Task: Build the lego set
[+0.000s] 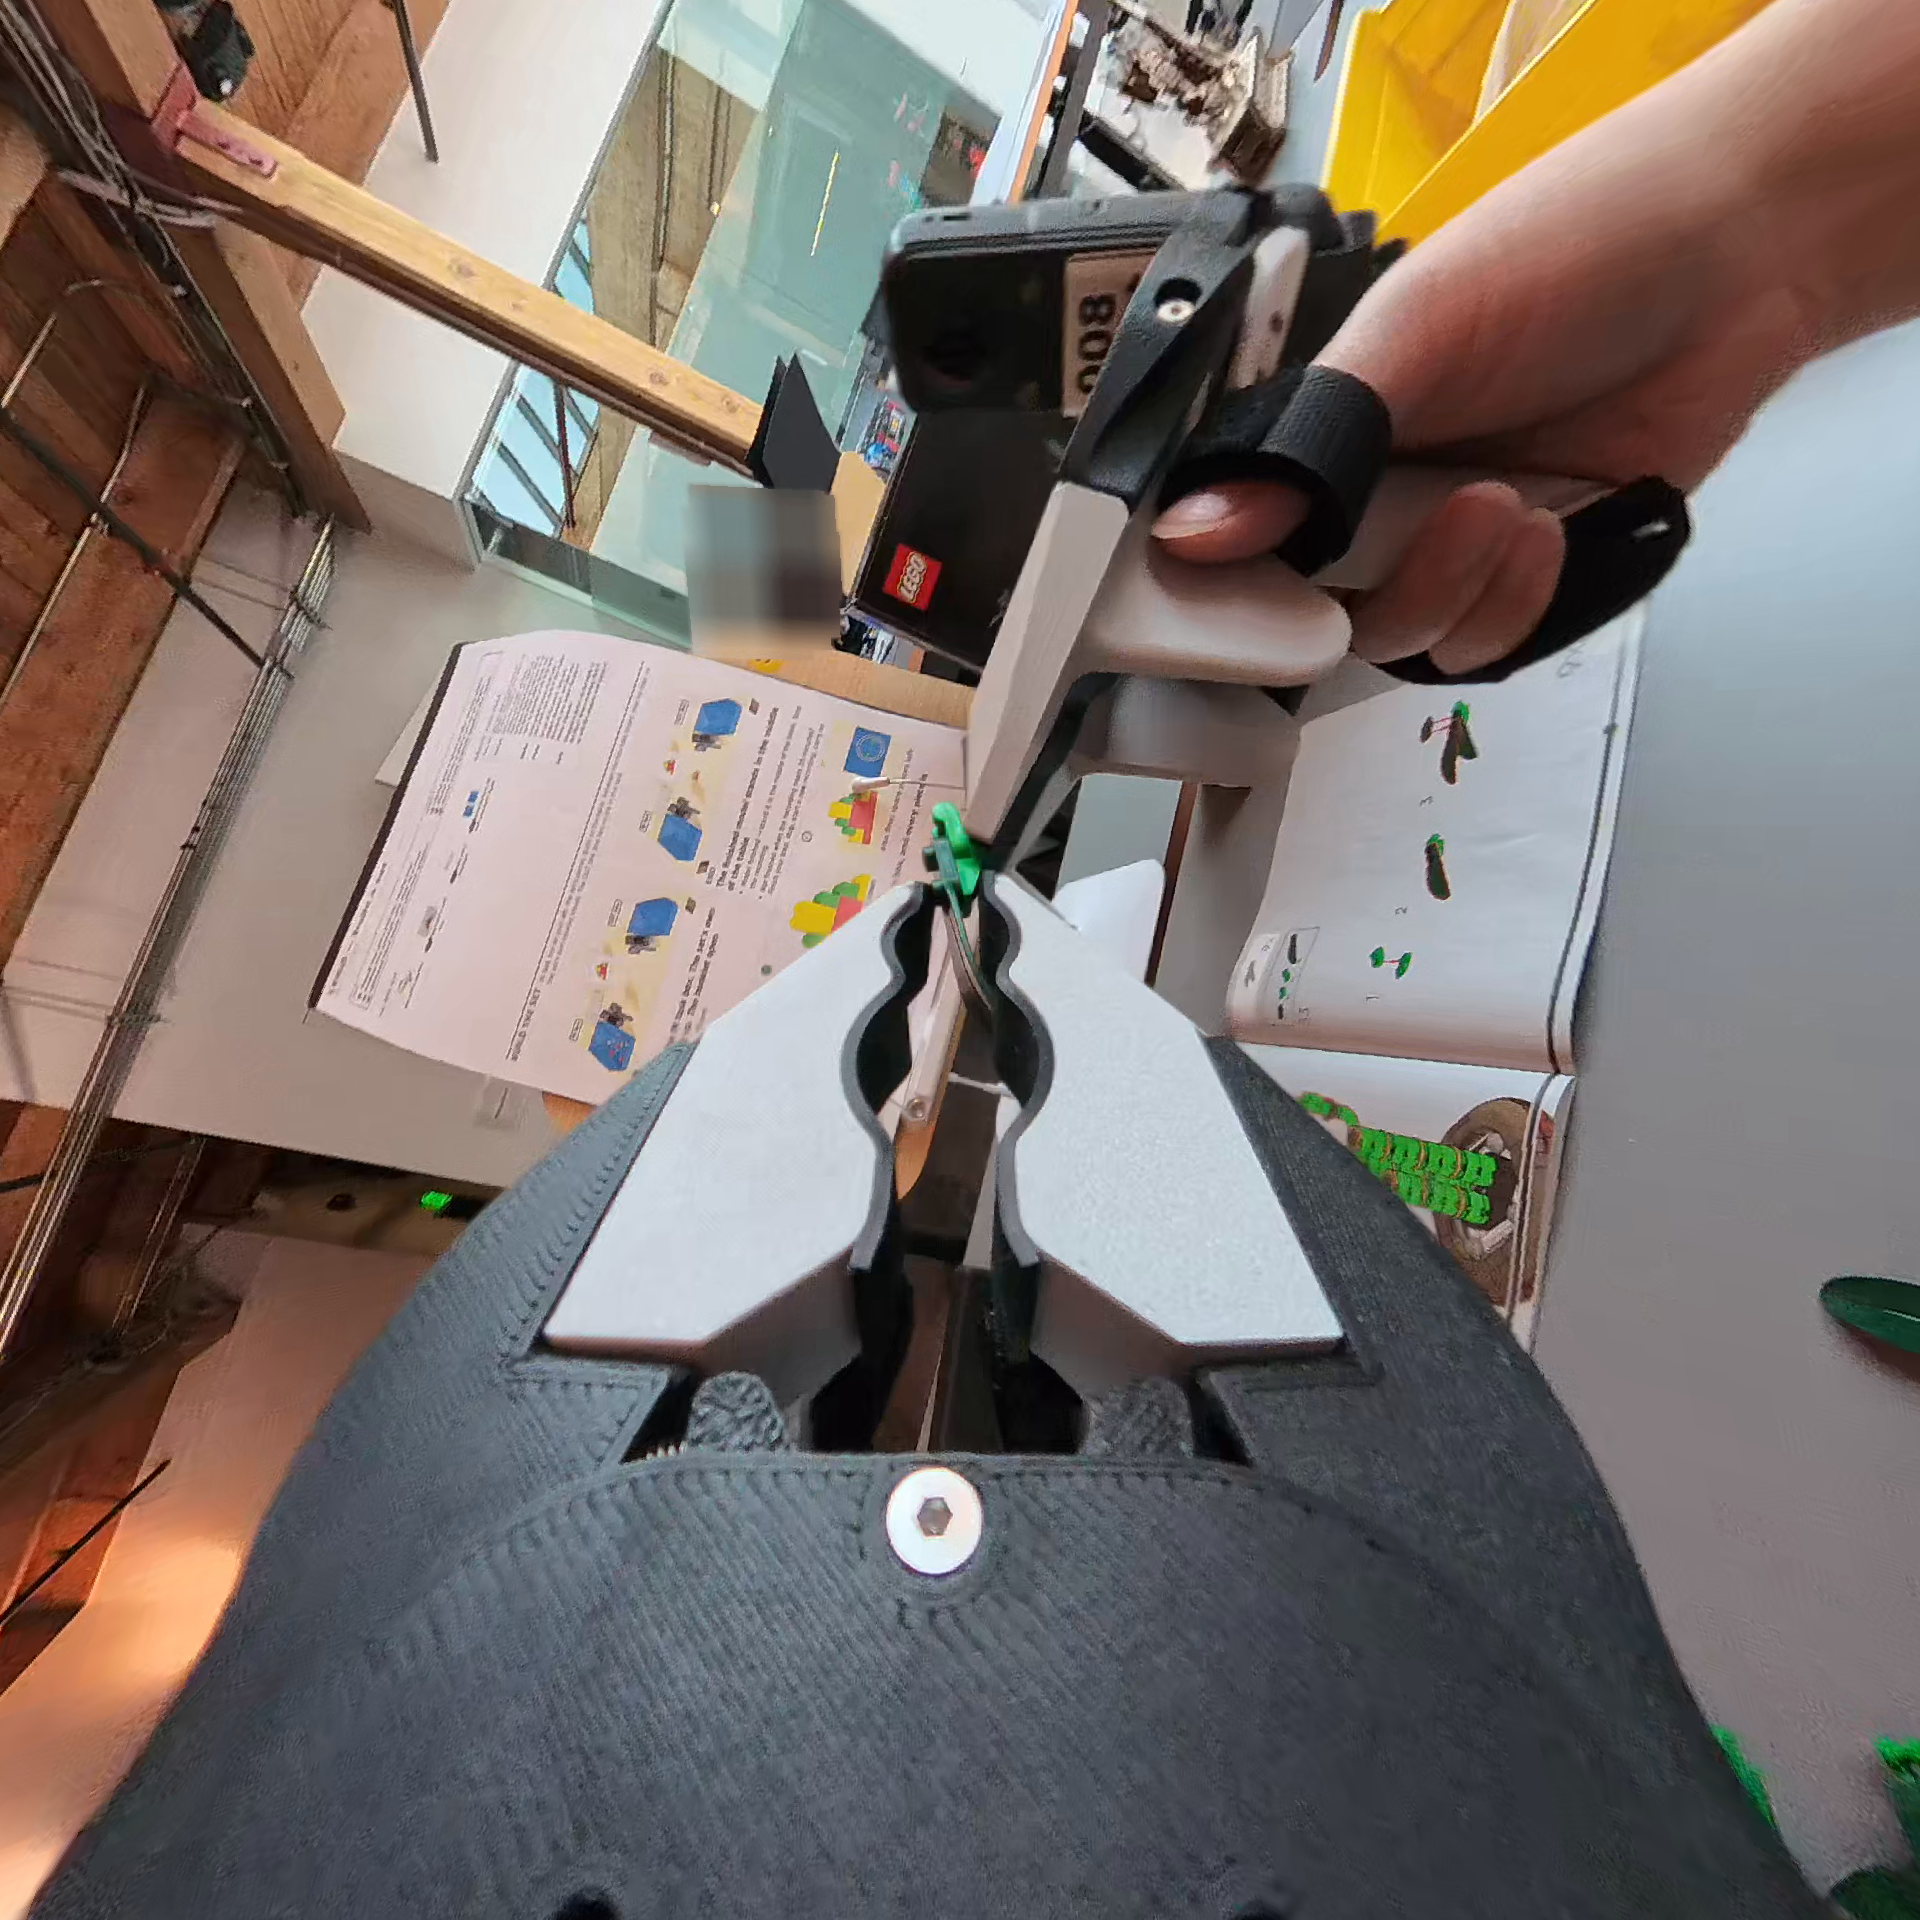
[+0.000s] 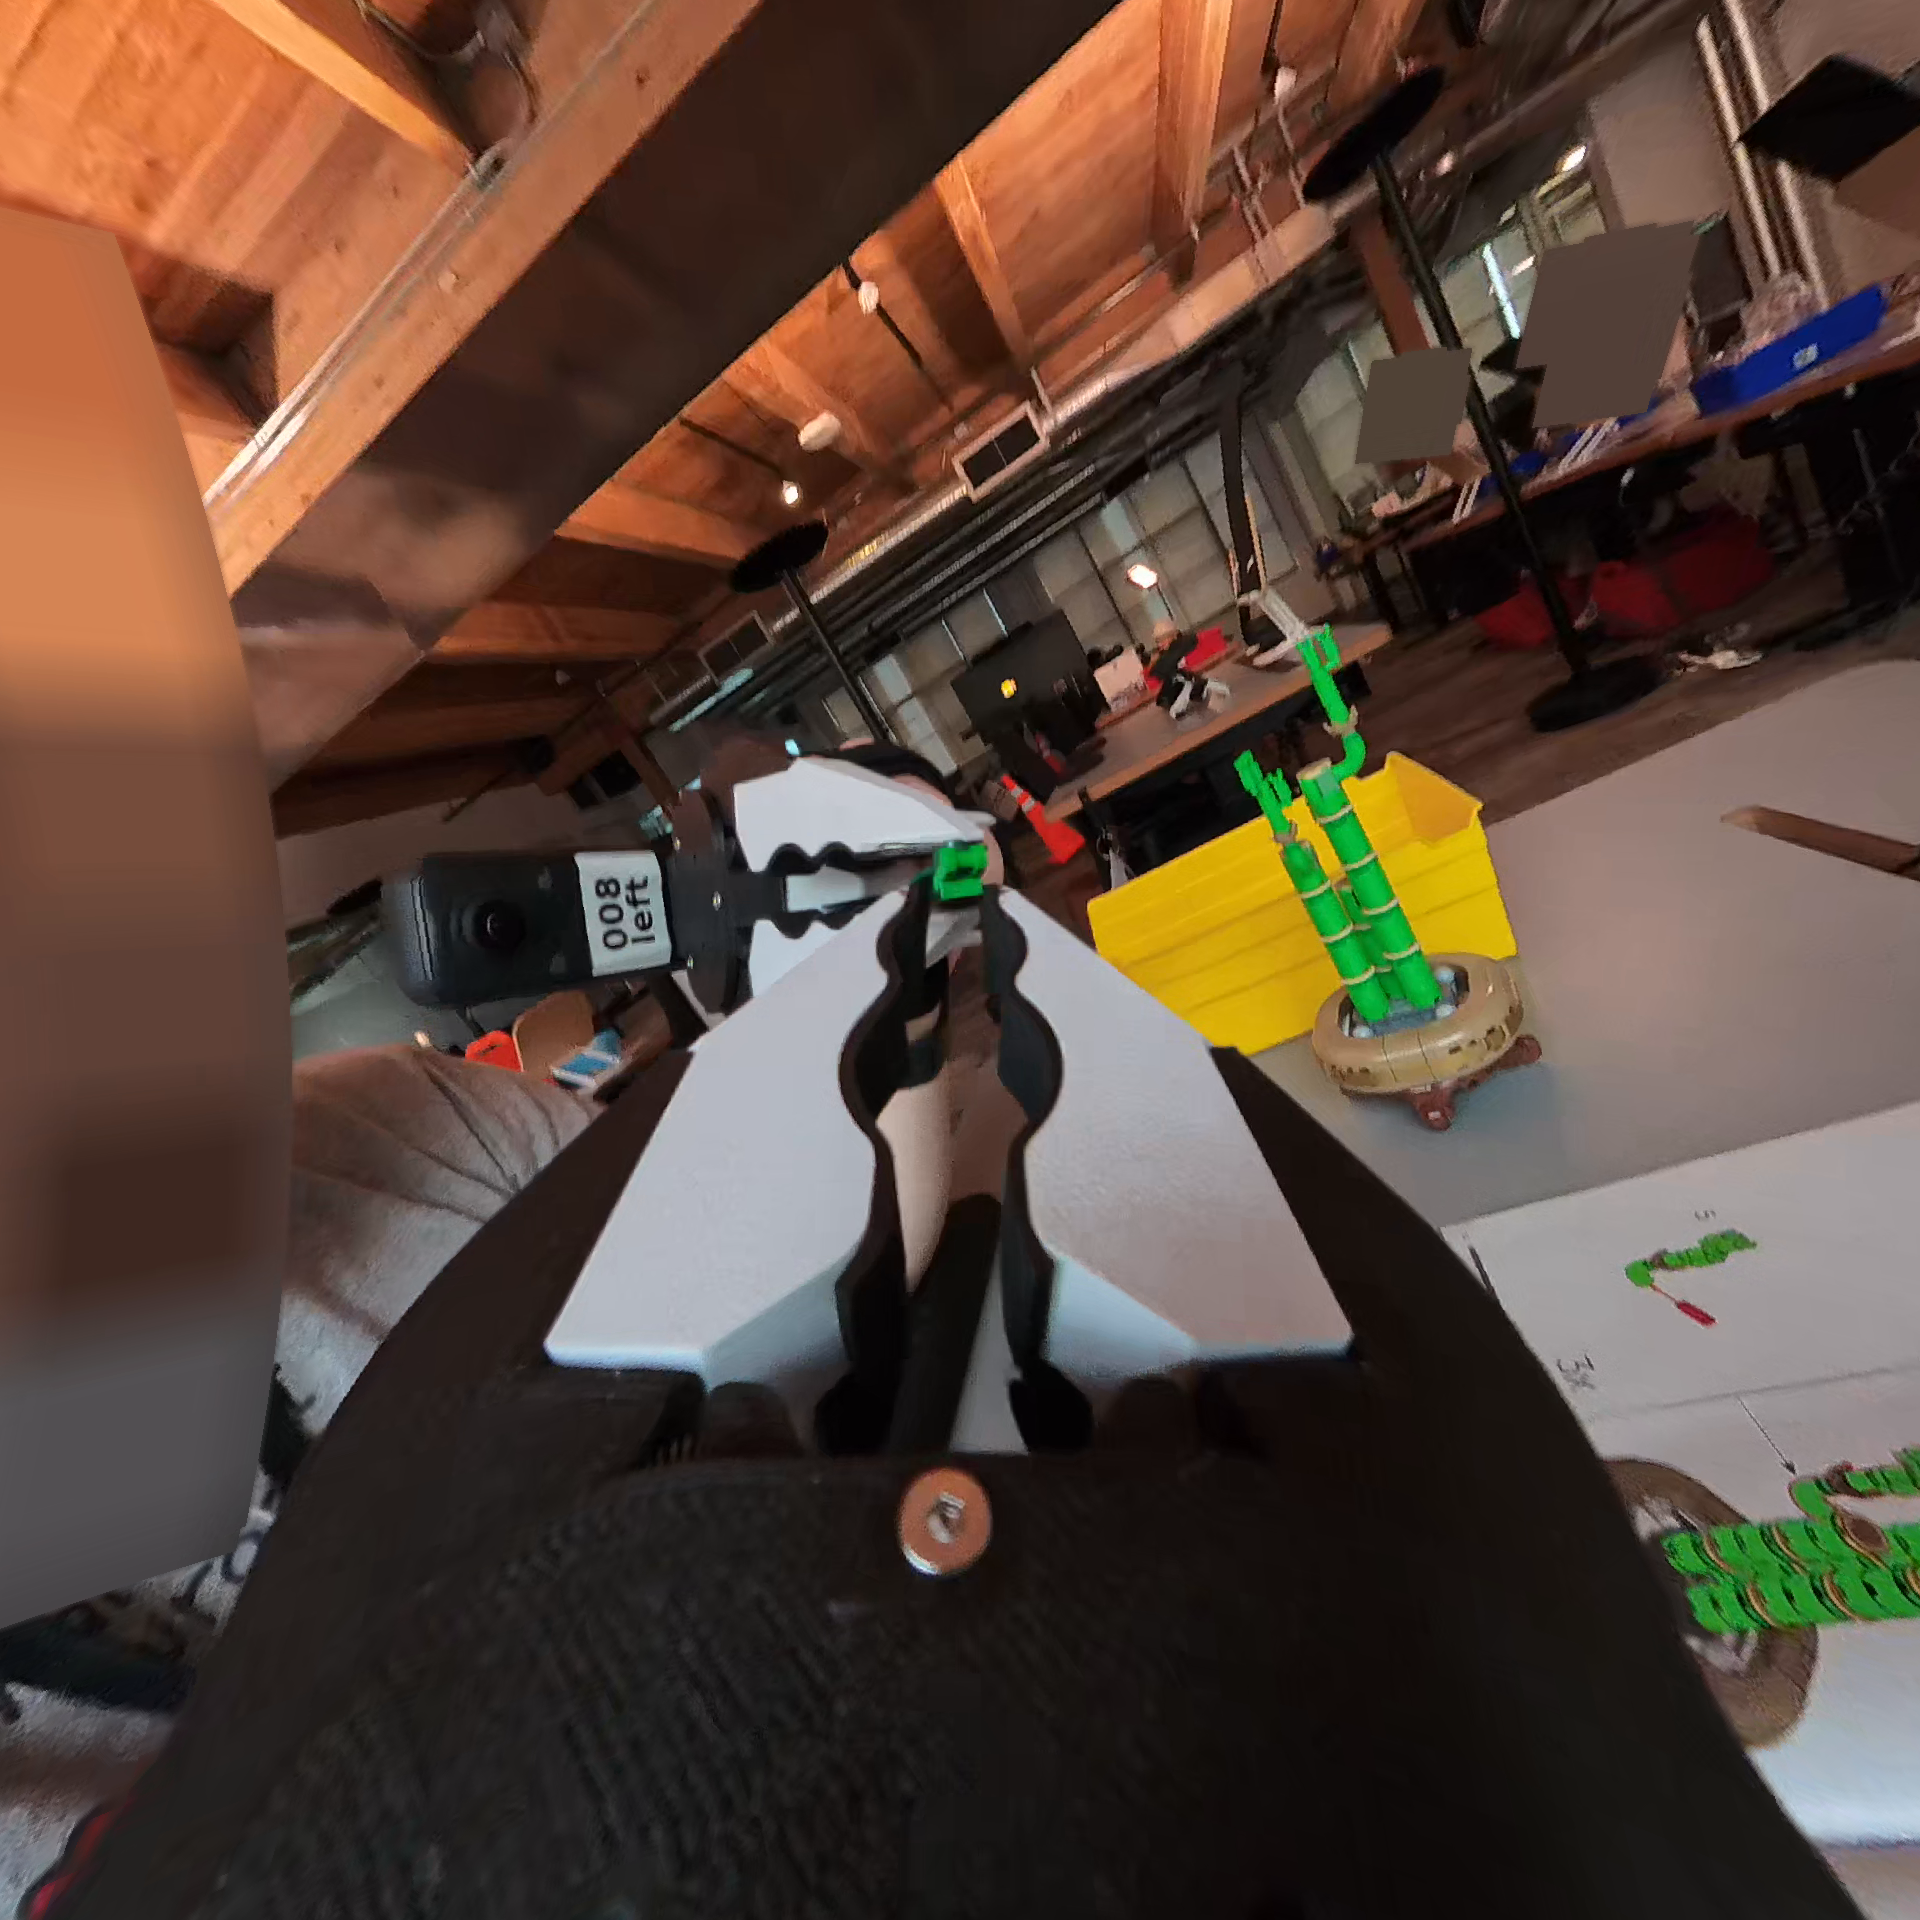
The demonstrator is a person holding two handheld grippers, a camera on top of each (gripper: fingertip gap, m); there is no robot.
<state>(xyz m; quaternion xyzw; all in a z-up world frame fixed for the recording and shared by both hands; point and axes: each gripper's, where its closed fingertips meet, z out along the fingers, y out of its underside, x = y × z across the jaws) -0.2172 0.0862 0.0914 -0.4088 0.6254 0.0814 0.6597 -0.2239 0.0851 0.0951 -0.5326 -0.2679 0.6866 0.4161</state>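
Left gripper (image 1: 954,906) and right gripper (image 2: 952,902) tips meeting, both clamped on small green piece (image 1: 954,852)

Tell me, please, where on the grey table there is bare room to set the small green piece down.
Bare grey table lies between the bamboo model, the yellow bin and the open instruction booklet. It is crowded where both tongs, left and right, meet on the green piece.

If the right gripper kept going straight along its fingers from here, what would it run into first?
The right gripper would almost at once meet the small green piece at its fingertips, and right behind that the tips of the left gripper, which crosses in from the left. How far apart the two grippers' tips are is hard to judge.
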